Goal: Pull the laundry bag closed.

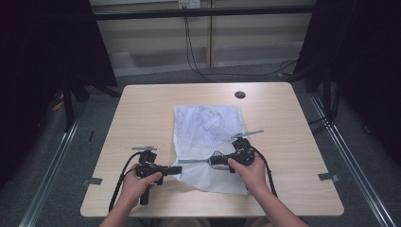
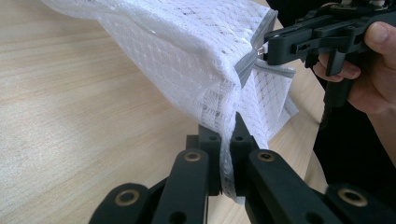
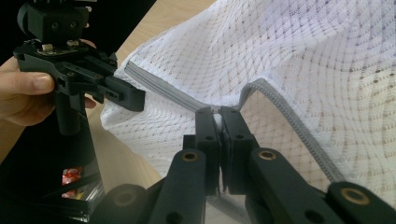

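Observation:
A white mesh bag with a grey zipper lies flat on the wooden table. Its near edge is lifted between the two grippers. My left gripper is shut on the bag's near left corner; in the left gripper view the mesh runs down between the closed jaws. My right gripper is shut on the zipper pull, partway along the zipper. In the right gripper view its jaws pinch a small white piece where the grey zipper bends.
A dark round hole sits in the table near its far edge. Black curtains hang on both sides and cables trail over the floor beyond. Metal brackets stick out at the table's near sides.

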Tool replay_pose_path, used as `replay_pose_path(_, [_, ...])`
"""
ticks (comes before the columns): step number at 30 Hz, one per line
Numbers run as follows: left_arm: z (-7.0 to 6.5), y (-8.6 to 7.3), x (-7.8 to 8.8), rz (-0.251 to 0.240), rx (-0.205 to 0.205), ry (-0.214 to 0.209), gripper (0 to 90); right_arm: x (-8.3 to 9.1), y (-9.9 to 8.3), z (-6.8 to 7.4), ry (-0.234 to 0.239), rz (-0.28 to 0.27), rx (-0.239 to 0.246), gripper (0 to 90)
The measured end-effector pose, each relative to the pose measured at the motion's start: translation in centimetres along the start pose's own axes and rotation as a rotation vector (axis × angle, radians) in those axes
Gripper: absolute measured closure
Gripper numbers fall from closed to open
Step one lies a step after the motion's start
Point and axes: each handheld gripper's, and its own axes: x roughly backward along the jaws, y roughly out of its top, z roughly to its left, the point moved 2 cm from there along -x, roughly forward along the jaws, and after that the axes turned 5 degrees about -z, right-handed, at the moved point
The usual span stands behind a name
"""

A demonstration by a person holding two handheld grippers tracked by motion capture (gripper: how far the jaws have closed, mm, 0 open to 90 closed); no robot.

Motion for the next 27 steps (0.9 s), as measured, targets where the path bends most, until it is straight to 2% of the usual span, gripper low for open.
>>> replay_pose_path(8, [0.01,0.05,0.11,-0.011,0.004,0.000,88.5,0.18,0.02,-0.28,0.005,-0.009,-0.010,87.0])
replay_pose_path(10, [-0.16,0.04,0.10,-0.012,0.013,-0.012,88.5,0.22,0.05,-0.31,0.006,-0.009,-0.010,87.0])
replay_pose_path(12, [-0.18,0.04,0.12,-0.012,0.000,-0.010,88.5,0.27,0.08,-0.33,0.008,-0.010,-0.015,87.0])
replay_pose_path(19, [-0.21,0.00,0.28,-0.014,0.004,-0.007,88.5,0.28,0.02,-0.58,-0.006,-0.002,-0.007,87.0])
replay_pose_path(21, [-0.20,-0.03,0.28,-0.013,0.003,-0.010,88.5,0.38,0.00,-0.68,0.003,-0.005,-0.019,87.0])
replay_pose_path(27, [-0.33,0.01,0.36,-0.021,0.007,-0.009,88.5,0.38,-0.02,-0.66,0.002,-0.005,-0.018,87.0])
